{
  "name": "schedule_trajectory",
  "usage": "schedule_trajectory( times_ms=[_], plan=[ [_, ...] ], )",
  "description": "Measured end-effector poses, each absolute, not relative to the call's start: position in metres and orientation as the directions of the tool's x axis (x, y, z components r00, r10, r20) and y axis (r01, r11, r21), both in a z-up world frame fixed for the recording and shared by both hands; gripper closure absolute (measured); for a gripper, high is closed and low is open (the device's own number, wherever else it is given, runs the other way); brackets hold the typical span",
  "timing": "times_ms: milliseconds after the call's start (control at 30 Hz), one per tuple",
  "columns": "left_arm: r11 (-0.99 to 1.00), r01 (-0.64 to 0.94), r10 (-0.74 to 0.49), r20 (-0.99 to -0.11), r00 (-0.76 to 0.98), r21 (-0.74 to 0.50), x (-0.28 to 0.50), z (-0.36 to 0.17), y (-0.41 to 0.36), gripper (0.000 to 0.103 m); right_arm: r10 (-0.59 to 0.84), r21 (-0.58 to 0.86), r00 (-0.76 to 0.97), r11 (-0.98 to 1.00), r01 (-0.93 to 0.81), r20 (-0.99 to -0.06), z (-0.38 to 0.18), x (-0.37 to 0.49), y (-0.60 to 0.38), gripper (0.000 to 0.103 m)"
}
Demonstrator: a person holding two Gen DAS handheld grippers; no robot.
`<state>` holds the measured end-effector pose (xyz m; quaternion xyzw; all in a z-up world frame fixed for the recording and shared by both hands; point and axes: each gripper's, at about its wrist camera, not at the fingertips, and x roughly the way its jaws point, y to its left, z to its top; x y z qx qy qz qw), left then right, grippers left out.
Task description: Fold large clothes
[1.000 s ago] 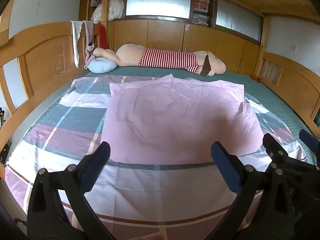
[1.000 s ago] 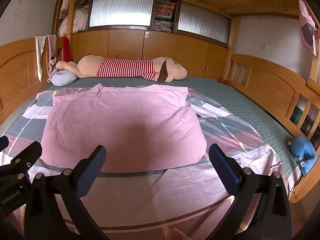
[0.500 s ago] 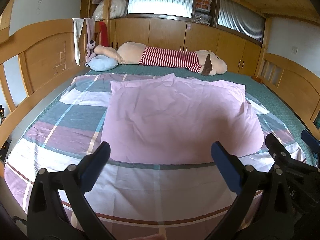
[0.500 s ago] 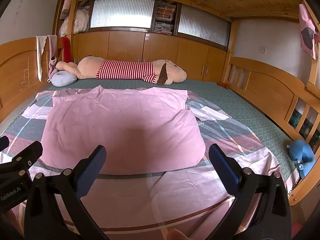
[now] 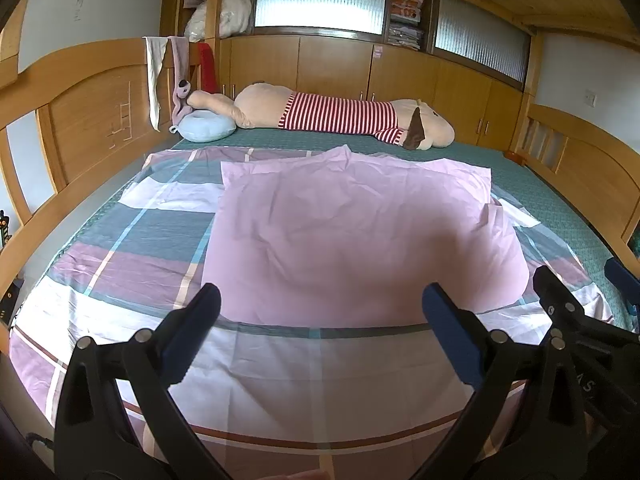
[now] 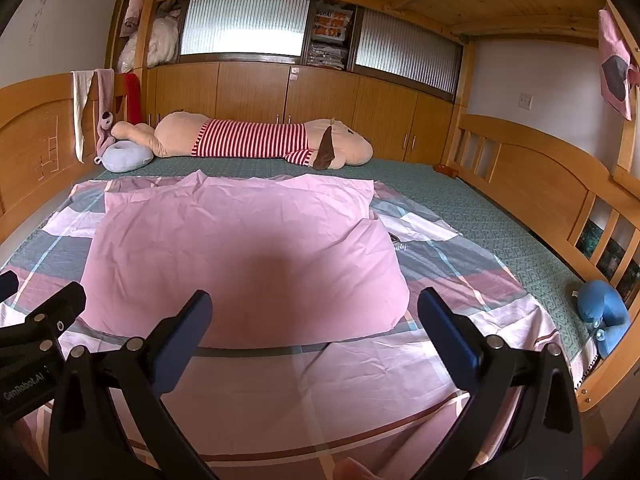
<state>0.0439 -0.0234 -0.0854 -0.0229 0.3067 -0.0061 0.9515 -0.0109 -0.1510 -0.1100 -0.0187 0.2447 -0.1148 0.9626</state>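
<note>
Now pink garment (image 5: pixel 360 236) lies flat, collar toward plush toy (image 5: pixel 340 118).

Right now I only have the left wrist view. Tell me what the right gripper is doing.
Observer: The right gripper is open and holds nothing, over the near part of the checked sheet.
Operator: Report anything past the sheet's right edge.
Observer: A blue plush toy lies on the green mat against the right-hand rail.
Operator: Check above that rail.
Observer: A pink cloth hangs from the upper frame there.
</note>
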Motion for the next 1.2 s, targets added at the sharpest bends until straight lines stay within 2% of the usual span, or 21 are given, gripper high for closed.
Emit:
schedule_trajectory(
  times_ms=[867,1200],
  plan=[
    [1.0,-0.002,-0.011,-0.575,0.818,-0.021,0.045,-0.09,-0.027,0.002,-0.217,-0.096,0.842,0.976,0.196,-0.494,-0.123,-0.005,-0.155,0.001],
    [0.996,0.004,-0.056,-0.629,0.775,-0.084,0.058,-0.102,-0.017,0.002,-0.218,-0.089,0.832,0.975,0.201,-0.51,-0.13,-0.001,-0.159,0.001]
  ],
)
